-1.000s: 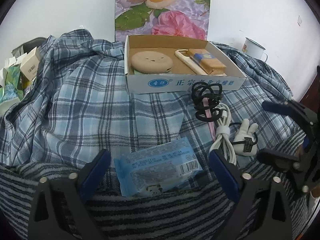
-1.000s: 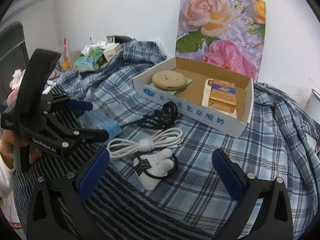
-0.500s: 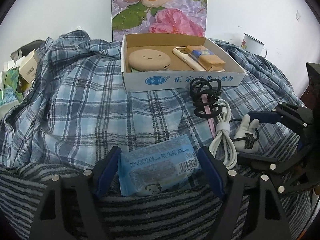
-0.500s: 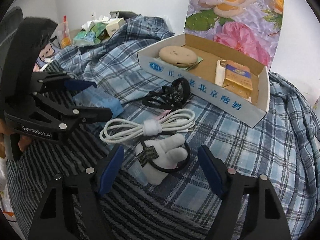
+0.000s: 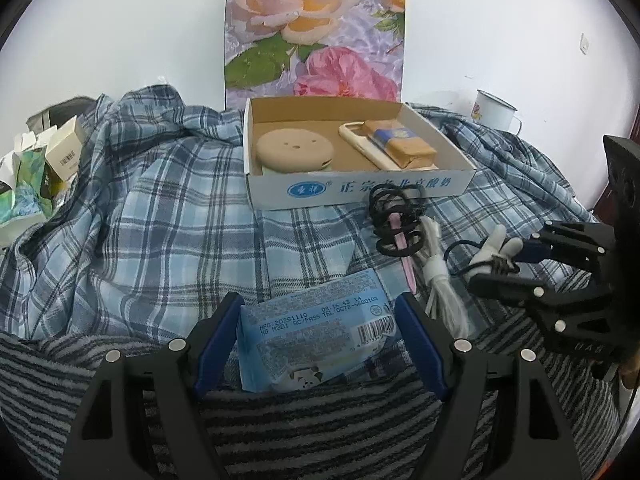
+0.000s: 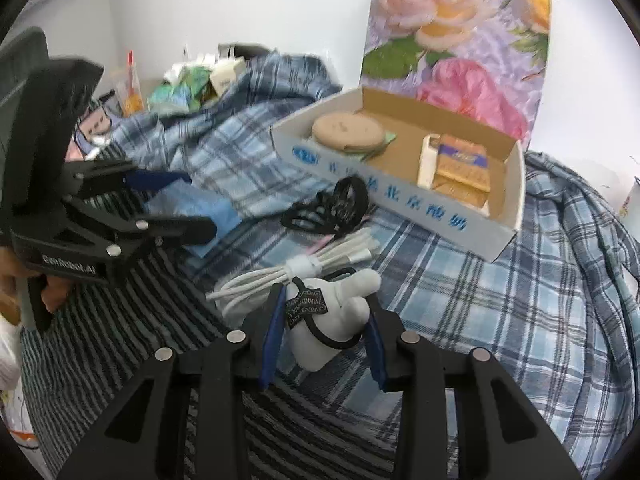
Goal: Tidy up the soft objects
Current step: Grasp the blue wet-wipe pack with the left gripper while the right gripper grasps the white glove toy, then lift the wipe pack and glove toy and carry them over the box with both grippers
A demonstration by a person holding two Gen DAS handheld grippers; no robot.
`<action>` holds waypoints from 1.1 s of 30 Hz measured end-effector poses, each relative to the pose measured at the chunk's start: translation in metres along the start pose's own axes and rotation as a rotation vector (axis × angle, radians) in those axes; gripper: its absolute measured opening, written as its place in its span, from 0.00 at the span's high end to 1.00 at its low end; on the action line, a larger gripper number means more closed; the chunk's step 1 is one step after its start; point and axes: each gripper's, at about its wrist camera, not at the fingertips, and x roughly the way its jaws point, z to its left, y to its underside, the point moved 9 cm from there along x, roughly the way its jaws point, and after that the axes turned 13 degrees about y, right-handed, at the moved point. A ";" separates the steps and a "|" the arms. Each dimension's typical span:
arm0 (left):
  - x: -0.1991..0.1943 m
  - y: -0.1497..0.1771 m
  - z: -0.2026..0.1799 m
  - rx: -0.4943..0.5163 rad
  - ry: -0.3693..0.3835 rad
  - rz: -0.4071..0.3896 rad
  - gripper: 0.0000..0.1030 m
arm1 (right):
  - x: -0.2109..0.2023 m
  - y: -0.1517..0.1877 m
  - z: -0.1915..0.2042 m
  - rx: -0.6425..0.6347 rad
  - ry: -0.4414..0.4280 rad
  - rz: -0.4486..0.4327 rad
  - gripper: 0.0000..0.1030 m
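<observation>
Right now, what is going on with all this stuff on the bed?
A person is tidying soft things with tongs in each hand. The left tongs have closed around a blue packet lying on the striped blanket. The right tongs have just been closing on a small white plush toy. The cardboard box behind already holds a few items.

Soft daylight, fisheye warp, slight blur
</observation>
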 end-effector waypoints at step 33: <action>-0.030 -0.017 -0.015 0.039 0.057 -0.150 0.23 | -0.057 -0.035 -0.022 0.103 0.050 -0.305 0.67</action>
